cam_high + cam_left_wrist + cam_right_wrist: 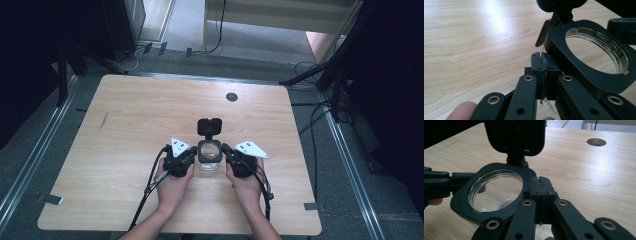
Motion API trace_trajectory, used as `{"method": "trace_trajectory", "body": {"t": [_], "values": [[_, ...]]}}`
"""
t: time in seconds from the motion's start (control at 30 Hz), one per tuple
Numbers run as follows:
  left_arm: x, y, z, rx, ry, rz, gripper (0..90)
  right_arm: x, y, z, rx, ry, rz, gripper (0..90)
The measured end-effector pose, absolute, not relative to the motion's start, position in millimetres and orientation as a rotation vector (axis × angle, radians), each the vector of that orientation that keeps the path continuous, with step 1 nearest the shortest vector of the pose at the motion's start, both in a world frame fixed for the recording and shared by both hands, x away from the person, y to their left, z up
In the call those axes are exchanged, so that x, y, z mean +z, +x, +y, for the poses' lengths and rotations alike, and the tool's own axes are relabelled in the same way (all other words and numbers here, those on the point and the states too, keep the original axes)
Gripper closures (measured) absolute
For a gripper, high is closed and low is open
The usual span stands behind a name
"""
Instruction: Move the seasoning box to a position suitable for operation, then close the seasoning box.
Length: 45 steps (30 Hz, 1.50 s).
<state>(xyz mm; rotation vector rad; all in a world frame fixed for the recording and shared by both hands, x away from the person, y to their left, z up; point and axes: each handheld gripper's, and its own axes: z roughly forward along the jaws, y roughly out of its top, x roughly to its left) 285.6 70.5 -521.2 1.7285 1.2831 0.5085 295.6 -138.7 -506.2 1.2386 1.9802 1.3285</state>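
A clear jar [209, 161] with a black square collar stands near the middle of the wooden table [125, 115], a little toward the near edge, and its black lid [209, 127] is flipped open on the far side. The left gripper [192, 154] sits just beside the jar on its left and the right gripper [226, 152] just beside it on the right; both have their jaws pressed together with nothing between them. Judging from this, the opening is done and the jar's mouth is free, while whatever comes after, filling, emptying or shutting the lid, is not yet begun. Whether the closed tips touch the collar or merely flank it is hard to tell. The jar's glass body is mostly hidden by the collar and hands, and it seems empty, though I cannot be sure
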Motion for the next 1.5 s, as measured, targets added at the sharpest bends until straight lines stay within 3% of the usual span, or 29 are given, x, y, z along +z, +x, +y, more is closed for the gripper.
{"method": "trace_trajectory", "body": {"t": [0.27, 0.43, 0.6, 0.87, 1.1, 1.5], "values": [[-521.4, 265.0, 88.0, 0.513, 1.739, 1.241, 89.1, -484.2, 318.4, -153.2, 1.349, 1.273, 1.923, 90.0], [-530.8, 240.7, 98.2, 0.399, 1.757, 1.139, 90.0, -457.0, 339.4, -147.4, 1.382, 1.241, 1.918, 90.0], [-538.0, 228.2, 89.7, 0.444, 1.825, 1.058, 90.0, -432.1, 356.1, -136.6, 1.418, 1.21, 1.947, 90.0], [-542.2, 233.9, 69.6, 0.363, 1.84, 0.999, 90.0, -420.3, 373.3, -115.0, 1.386, 1.221, 2.05, 90.0], [-541.1, 242.3, 63.0, 0.319, 1.82, 0.994, 90.0, -422.7, 363.3, -109.0, 1.418, 1.18, 2.086, 90.0], [-539.2, 242.5, 61.5, 0.358, 1.791, 0.996, 90.0, -425.9, 335.7, -108.1, 1.388, 1.082, 2.135, 90.0]]}}
